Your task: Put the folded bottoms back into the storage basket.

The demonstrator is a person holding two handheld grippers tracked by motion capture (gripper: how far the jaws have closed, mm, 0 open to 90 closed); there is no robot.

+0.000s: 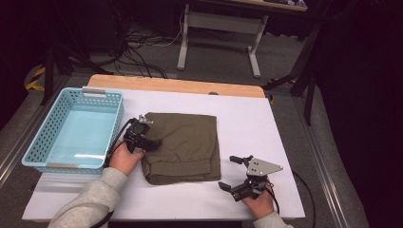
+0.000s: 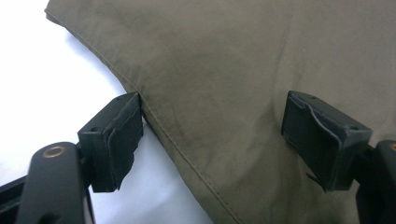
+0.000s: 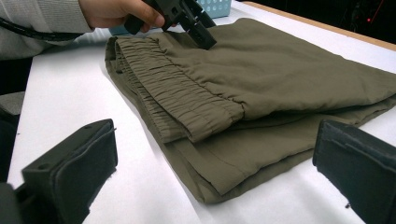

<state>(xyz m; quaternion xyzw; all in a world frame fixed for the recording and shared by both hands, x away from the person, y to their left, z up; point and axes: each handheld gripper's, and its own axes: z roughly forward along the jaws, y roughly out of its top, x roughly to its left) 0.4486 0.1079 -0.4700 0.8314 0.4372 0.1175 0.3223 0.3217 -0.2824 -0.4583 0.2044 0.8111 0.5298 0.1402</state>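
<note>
Folded olive trousers (image 1: 183, 145) on white table (image 1: 252, 123), left gripper (image 2: 212, 135) fingers spread astride their edge (not pinching), right gripper (image 1: 234, 173) fingers spread, just beside them.

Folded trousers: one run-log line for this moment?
trousers: folded on table | left gripper: open, astride edge | right gripper: open, apart | basket: left

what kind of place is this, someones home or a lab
Most likely a lab or recording workspace, not a home: a white table holds only folded olive trousers and a blue basket, with loose cables on the floor behind.
</note>
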